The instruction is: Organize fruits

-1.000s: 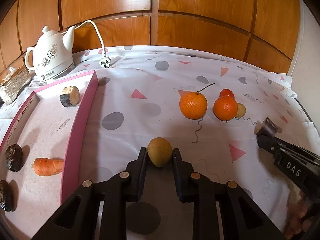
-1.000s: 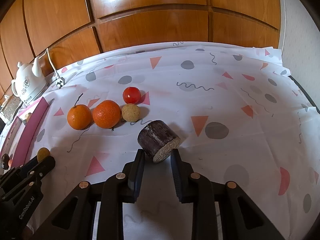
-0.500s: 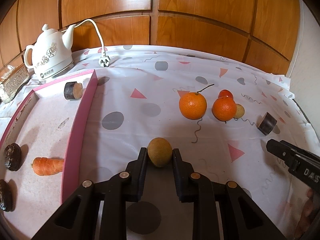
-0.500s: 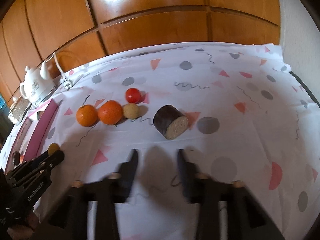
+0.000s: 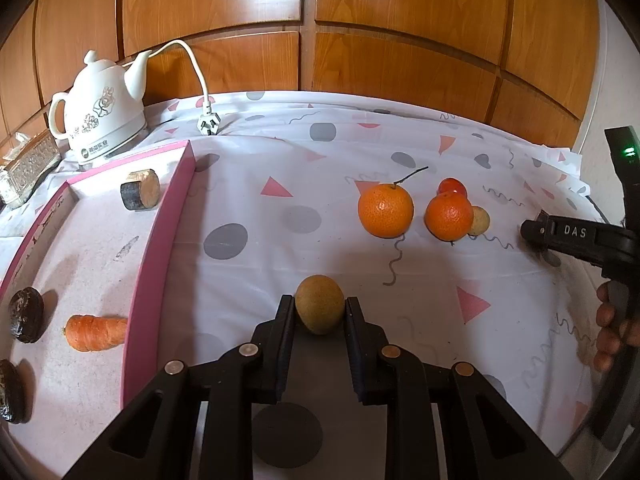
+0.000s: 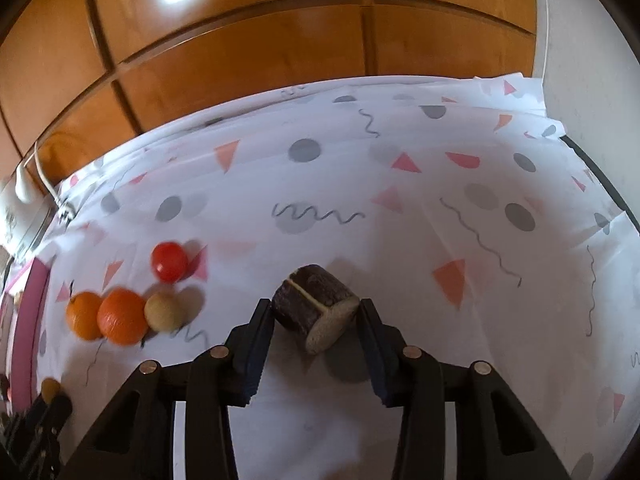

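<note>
My left gripper [image 5: 319, 306] is shut on a round brown-green fruit [image 5: 319, 314], held low over the patterned cloth. Further right lie two oranges [image 5: 385, 210] [image 5: 449, 216], a red tomato [image 5: 452, 187] and a small tan fruit [image 5: 480, 220]. In the right wrist view a dark-skinned cylinder chunk [image 6: 314, 312] with a pale cut face lies on the cloth between the fingers of my right gripper [image 6: 315, 307]. Its jaws are closing around the chunk, and no firm press shows. The right gripper [image 5: 536, 232] also shows at the right edge of the left wrist view, with a person's fingers behind it.
A pink-rimmed tray [image 5: 160, 240] on the left holds another cylinder chunk [image 5: 140, 190], a carrot [image 5: 96, 332] and dark lumps [image 5: 26, 314]. Behind it stand a white kettle [image 5: 100, 120], its plug [image 5: 209, 123] and a patterned tin [image 5: 28, 164]. Wood panelling backs the table.
The right gripper let go of the chunk, drew back with its jaws wide, then came forward so the chunk lies between its fingers again. The left gripper kept still with its fruit.
</note>
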